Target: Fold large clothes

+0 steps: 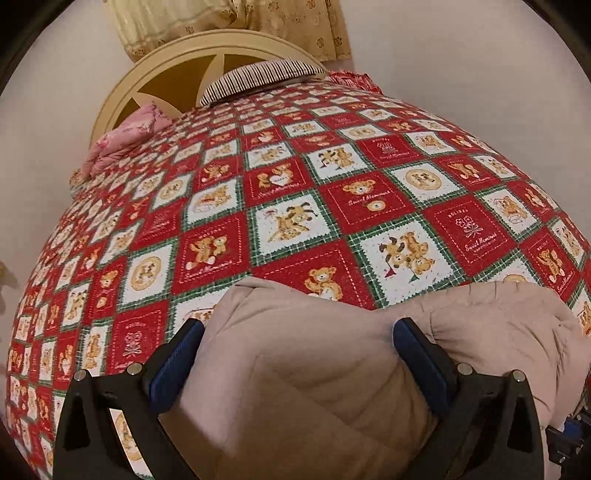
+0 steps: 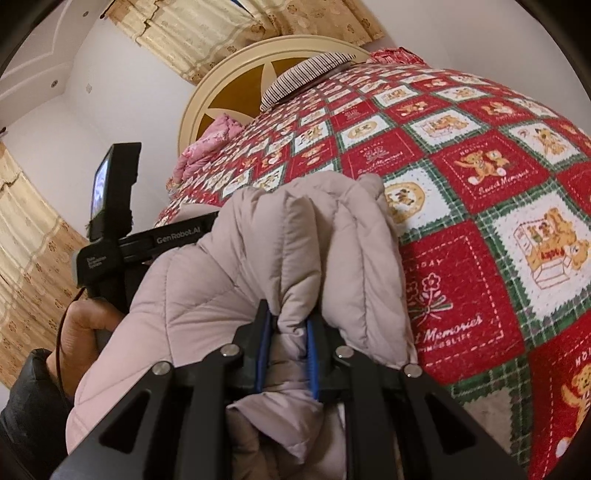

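Note:
A beige quilted puffer jacket [image 1: 295, 387] lies bunched at the near edge of the bed. My left gripper [image 1: 299, 354] stands wide open astride it, a thick fold bulging between the blue pads [image 1: 173, 365]. More jacket spreads beyond the right finger. In the right wrist view my right gripper [image 2: 290, 317] is shut on a narrow ridge of the jacket [image 2: 258, 258], which rises in puffy folds above the jaws. The black body of the left tool [image 2: 110, 236] shows at the left, held by a person's hand [image 2: 85, 325], with its fingers hidden behind the jacket.
A red, white and green teddy-bear bedspread [image 1: 332, 203] covers the bed. At the far end are a cream round headboard [image 1: 177, 74], a striped pillow [image 1: 258, 77] and a pink quilt [image 1: 122, 140]. Yellow curtains [image 2: 207, 33] hang on the walls.

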Tool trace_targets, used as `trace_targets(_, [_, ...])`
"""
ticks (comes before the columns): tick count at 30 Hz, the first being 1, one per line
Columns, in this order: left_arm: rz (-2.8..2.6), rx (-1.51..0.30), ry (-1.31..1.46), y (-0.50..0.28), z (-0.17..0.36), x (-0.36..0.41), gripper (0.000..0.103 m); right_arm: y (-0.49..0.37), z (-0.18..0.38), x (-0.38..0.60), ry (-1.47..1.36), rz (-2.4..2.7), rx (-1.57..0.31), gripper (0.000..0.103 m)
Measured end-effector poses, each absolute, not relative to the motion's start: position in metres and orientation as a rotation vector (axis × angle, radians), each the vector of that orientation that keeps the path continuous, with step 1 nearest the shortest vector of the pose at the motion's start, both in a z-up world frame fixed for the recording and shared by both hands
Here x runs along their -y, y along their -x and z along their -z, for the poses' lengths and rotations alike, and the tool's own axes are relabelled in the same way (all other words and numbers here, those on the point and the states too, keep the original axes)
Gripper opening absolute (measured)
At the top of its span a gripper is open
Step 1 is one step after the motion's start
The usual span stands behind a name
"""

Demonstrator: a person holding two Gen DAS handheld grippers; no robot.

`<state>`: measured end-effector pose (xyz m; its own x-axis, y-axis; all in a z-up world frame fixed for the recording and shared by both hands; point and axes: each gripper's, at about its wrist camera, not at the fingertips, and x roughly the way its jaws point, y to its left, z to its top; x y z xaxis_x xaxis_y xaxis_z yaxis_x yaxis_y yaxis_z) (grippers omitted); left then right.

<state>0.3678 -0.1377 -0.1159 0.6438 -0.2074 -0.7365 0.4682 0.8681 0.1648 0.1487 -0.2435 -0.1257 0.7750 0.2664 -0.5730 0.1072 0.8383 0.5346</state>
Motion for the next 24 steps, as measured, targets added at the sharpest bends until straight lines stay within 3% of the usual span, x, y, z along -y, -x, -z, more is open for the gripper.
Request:
trace_targets(8, [0.480,-0.728,-0.139,-0.307,0.065,0.043,0.102,-0.146,0.123,0.241,-0.562,-0.086,-0.684,0.017])
trace_targets(11, [0.543,-0.790,0.035,-0.297,0.074,0.003,0.102,-0.145,0.122,0.241,-0.561,-0.084,-0.673,0.018])
trace_targets(17, [0.520,-0.926,0.285,-0.298,0.116,-0.049,0.102,-0.134,0.115,0.241,-0.574,-0.073,-0.644,0.032])
trace_targets(20, [0.587,-0.954,0.392,-0.292,0.128,-0.059,0.102,-0.123,0.103,0.242,-0.598,-0.071,-0.640,0.050])
trace_targets(22, [0.642,-0.977,0.435,-0.289,0.133,-0.060,0.102,-0.109,0.092,0.245,-0.602,-0.083,-0.604,0.088])
trace_targets(24, [0.711,-1.014,0.473,-0.287,0.139,-0.057,0.102,-0.091,0.078,0.250,-0.589,-0.094,-0.540,0.103])
